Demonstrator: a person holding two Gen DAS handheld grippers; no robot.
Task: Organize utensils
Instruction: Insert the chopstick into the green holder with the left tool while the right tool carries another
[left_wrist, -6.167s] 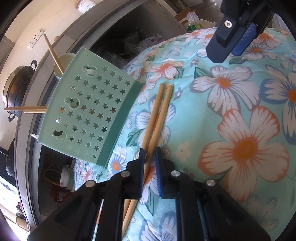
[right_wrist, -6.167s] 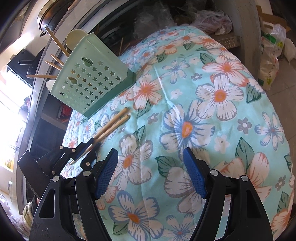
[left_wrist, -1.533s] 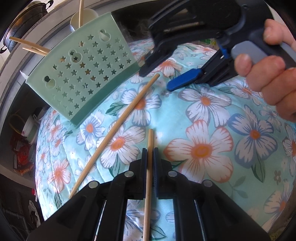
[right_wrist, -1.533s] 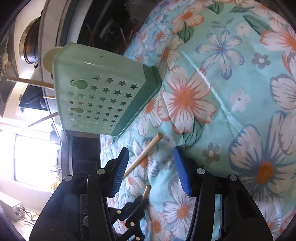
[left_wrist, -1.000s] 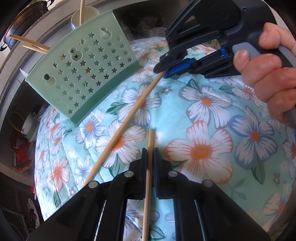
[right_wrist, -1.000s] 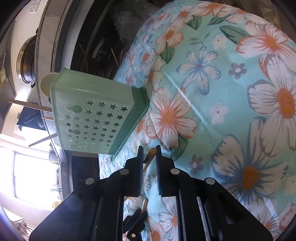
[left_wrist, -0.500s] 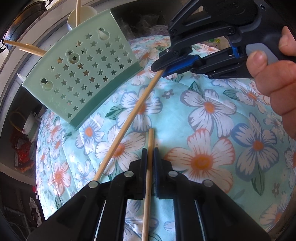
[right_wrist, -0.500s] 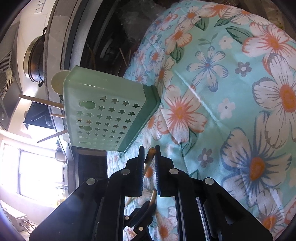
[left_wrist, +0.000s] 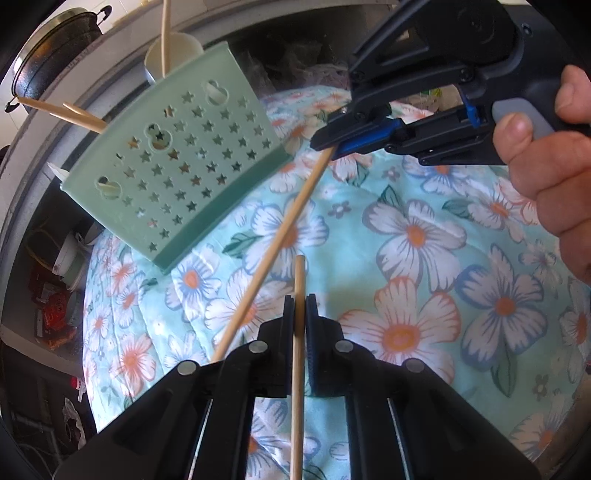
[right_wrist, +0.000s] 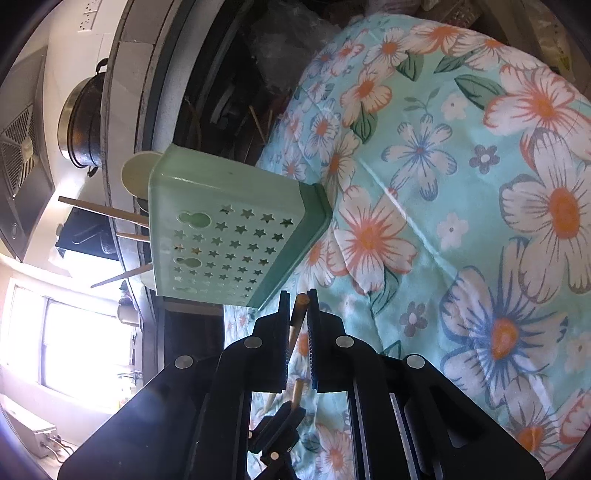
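A mint-green utensil holder (left_wrist: 173, 166) with star-shaped holes stands on the floral cloth; it also shows in the right wrist view (right_wrist: 225, 236). Several chopsticks (left_wrist: 62, 110) stick out of its top. My left gripper (left_wrist: 300, 306) is shut on one wooden chopstick (left_wrist: 298, 332), held upright along the fingers. My right gripper (right_wrist: 298, 306) is shut on the thick end of a second chopstick (left_wrist: 273, 243), lifted at a slant beside the holder's base. In the left wrist view the right gripper (left_wrist: 328, 146) sits at the upper right.
A flowered turquoise cloth (left_wrist: 424, 258) covers the table. A pale cup (left_wrist: 173, 48) with a stick stands behind the holder. A black pot (right_wrist: 81, 125) sits on the counter behind. Clutter lies on the floor at left (left_wrist: 59, 295).
My right gripper closed on the loose chopstick's end and has lifted it off the cloth. My left gripper keeps holding its chopstick, nearly still.
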